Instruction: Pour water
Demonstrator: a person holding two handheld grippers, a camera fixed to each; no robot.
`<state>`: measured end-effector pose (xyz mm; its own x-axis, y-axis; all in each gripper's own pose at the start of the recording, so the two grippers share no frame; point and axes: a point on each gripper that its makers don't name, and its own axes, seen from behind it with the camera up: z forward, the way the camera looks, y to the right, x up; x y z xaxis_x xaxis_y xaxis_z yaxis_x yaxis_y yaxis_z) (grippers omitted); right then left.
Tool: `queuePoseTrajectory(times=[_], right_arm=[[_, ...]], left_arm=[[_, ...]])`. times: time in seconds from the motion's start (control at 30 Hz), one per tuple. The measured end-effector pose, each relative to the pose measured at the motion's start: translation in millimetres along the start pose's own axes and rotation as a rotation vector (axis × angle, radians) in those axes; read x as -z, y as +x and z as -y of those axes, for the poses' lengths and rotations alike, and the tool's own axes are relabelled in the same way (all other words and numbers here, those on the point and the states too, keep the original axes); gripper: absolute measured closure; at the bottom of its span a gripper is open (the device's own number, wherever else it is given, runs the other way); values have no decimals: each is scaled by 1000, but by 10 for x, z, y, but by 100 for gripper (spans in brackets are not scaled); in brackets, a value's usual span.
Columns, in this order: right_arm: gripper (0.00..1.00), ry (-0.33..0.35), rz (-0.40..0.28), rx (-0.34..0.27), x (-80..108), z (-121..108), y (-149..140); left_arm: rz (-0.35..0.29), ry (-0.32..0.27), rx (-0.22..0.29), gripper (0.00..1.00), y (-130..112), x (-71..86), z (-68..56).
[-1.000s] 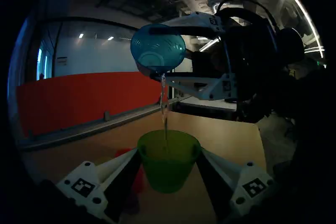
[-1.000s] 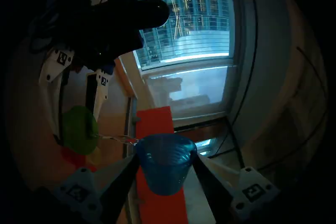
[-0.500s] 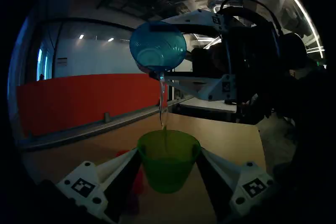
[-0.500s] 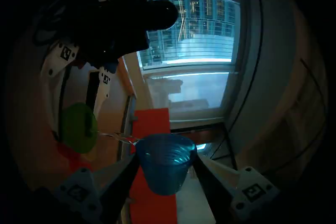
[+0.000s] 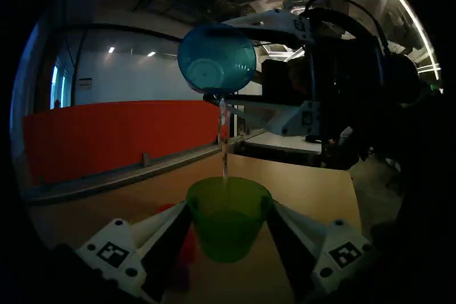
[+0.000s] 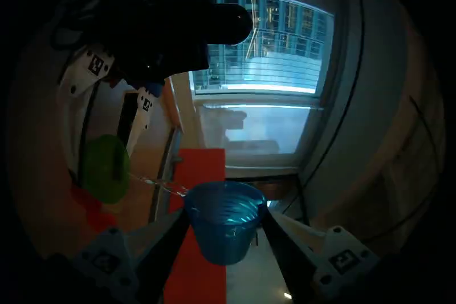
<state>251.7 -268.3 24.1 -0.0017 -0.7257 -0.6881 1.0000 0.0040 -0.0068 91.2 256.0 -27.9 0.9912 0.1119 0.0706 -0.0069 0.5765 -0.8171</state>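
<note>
Jaws grip grn cup (image 5: 228, 225) + blue cup (image 6: 224, 225).

2 cups: green cup (image 5: 228, 224), blue cup (image 5: 216, 60) at 12 o'clock. 1 water stream (image 5: 223, 144). 2 tools: left tool (image 5: 228, 213), right tool (image 6: 225, 215). 1 red object (image 5: 188, 247).

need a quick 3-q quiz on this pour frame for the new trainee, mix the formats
1. True or false: the blue cup is held upright, with nothing leaving it.
2. Which gripper holds the green cup? A) left B) right C) neither
3. Fill in: the water stream falls into the ___ cup.
Key: 1 false, it is tipped and pouring; 2 A, the left gripper; 3 green.
</note>
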Motion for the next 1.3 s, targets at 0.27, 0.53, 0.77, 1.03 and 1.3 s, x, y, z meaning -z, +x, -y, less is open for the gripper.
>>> queuePoseTrajectory(times=[0.27, 0.53, 0.77, 1.03, 1.3], right_arm=[[10, -13, -3, 58, 5, -33, 58], [10, -25, -14, 109, 10, -51, 172], [10, -31, -20, 140, 8, -49, 240], [10, -34, -27, 122, 18, -28, 272], [10, -26, -19, -92, 45, -4, 163]], left_arm=[[-3, -2, 2, 15, 0, -2, -4], [-6, 1, 6, 15, -2, -14, 18], [-13, -1, 12, 15, 25, -5, 8], [-17, 0, 12, 15, 46, -1, 11], [-22, 2, 0, 15, 77, 9, 5]])
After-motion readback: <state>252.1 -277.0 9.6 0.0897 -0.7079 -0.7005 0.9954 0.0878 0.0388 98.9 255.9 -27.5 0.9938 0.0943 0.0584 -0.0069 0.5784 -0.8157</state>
